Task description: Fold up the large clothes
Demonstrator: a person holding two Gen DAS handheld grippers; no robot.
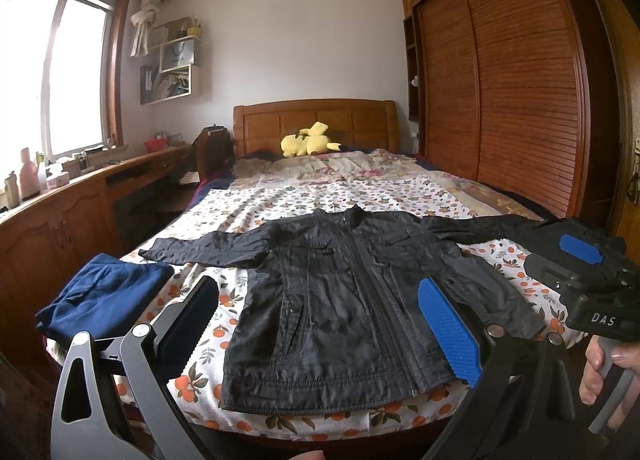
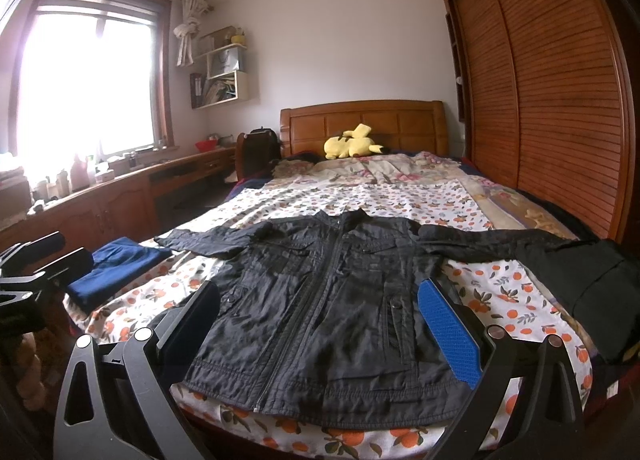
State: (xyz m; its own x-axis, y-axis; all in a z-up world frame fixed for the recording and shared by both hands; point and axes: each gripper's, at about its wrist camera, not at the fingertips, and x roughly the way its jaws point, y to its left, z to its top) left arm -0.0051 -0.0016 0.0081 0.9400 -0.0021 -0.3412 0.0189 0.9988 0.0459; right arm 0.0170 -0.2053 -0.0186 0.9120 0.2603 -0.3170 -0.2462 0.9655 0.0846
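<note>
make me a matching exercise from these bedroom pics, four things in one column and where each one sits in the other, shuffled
Things:
1. black jacket
2. folded navy garment
3. yellow plush toy
4. red bowl

Places:
A. on the wooden counter under the window
B. by the headboard at the far end of the bed
C. spread flat, zipped up, sleeves out, on the near end of the bed
D. on the bed's near left corner, beside the jacket's sleeve

Pairs: 1-C, 2-D, 3-B, 4-A
</note>
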